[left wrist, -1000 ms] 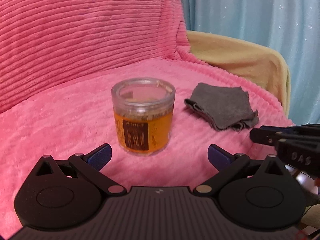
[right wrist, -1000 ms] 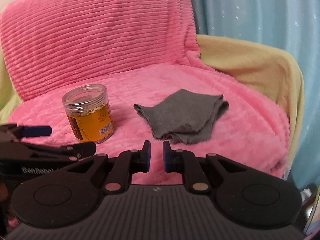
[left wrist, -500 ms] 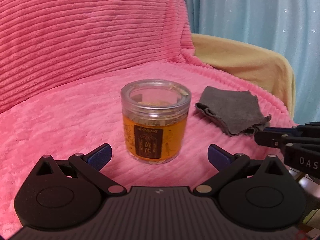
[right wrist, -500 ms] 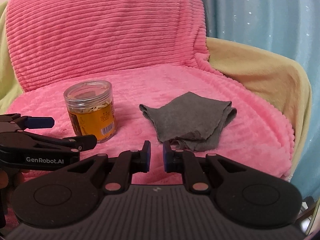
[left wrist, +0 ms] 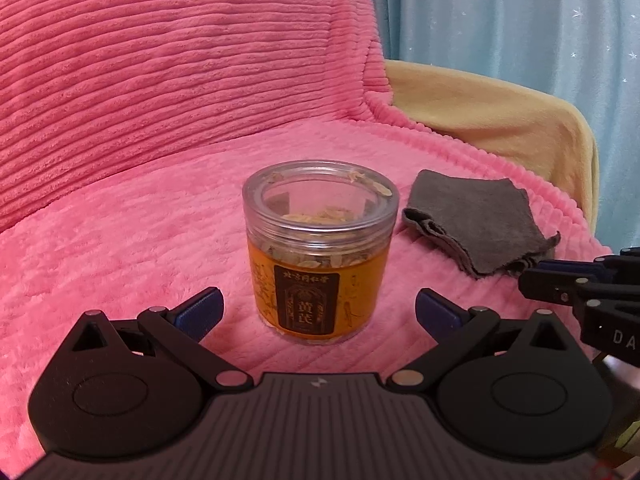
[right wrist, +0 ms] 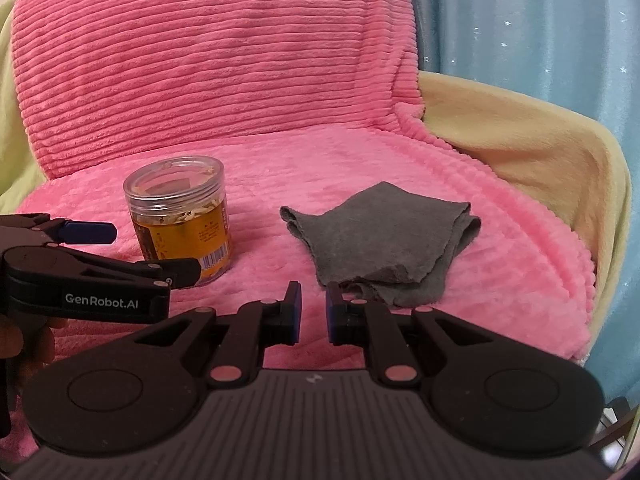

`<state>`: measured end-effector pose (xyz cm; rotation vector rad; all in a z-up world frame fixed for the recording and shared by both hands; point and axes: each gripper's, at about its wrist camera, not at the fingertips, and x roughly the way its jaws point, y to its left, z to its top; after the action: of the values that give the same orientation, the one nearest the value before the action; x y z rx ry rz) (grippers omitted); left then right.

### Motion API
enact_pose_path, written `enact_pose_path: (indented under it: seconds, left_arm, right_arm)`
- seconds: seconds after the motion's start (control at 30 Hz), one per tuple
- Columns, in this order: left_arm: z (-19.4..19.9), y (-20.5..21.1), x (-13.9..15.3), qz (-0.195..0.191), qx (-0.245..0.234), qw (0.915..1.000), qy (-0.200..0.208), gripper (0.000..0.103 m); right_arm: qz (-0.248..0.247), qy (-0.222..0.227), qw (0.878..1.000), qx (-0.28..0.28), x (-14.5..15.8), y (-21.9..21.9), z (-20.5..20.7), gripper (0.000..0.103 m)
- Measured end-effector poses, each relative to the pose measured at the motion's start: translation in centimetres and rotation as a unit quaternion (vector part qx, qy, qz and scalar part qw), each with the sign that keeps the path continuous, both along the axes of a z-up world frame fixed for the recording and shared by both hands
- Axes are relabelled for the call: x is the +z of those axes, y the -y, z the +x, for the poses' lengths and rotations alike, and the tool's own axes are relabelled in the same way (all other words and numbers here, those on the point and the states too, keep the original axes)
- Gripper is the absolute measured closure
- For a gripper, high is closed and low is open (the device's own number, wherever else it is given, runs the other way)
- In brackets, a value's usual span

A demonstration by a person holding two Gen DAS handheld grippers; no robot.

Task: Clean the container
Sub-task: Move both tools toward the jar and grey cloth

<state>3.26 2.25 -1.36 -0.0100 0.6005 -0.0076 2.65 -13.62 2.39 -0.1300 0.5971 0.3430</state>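
Observation:
A clear plastic jar [left wrist: 320,256] with a clear screw lid and an orange label stands upright on the pink blanket; dried bits show inside. My left gripper [left wrist: 319,308] is open, its blue pads either side of the jar's base and a little short of it, not touching. In the right wrist view the jar [right wrist: 180,216] stands at left with the left gripper [right wrist: 154,252] in front of it. A folded grey cloth [right wrist: 384,236] lies right of the jar. My right gripper [right wrist: 313,304] hovers just before the cloth's near edge, jaws drawn together to a narrow gap, holding nothing.
A pink ribbed blanket [left wrist: 120,240] covers the chair's seat and back. A yellow padded armrest [left wrist: 500,120] rises at the right, with a blue curtain [left wrist: 520,20] behind. A hand [right wrist: 24,344] holds the left gripper's handle.
The left gripper has moved forward and right, so the jar now sits centred between its open fingers and looks larger. The right gripper has edged slightly closer to the cloth.

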Motion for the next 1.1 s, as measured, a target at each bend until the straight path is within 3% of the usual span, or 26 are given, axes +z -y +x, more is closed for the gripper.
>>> enact_pose_path:
  seconds: [0.27, 0.53, 0.83, 1.1]
  left_arm:
    - [-0.4, 0.2, 1.1, 0.017, -0.018, 0.9996, 0.014, 0.0]
    - [-0.5, -0.5, 1.4, 0.003, -0.026, 0.9993, 0.025, 0.0]
    - [-0.7, -0.3, 1.5, 0.013, -0.032, 0.9992, 0.023, 0.0]
    - [-0.7, -0.4, 0.8, 0.018, -0.036, 0.9986, 0.033, 0.0]
  right_arm:
    - [0.005, -0.003, 1.0, -0.001, 0.1, 0.2, 0.4, 0.093]
    - [0.001, -0.009, 1.0, 0.002, -0.2, -0.4, 0.6, 0.093]
    - [0.01, -0.026, 1.0, 0.002, -0.5, -0.2, 0.7, 0.093]
    - [-0.024, 0.003, 0.999, 0.021, -0.4, -1.1, 0.5, 0.093]
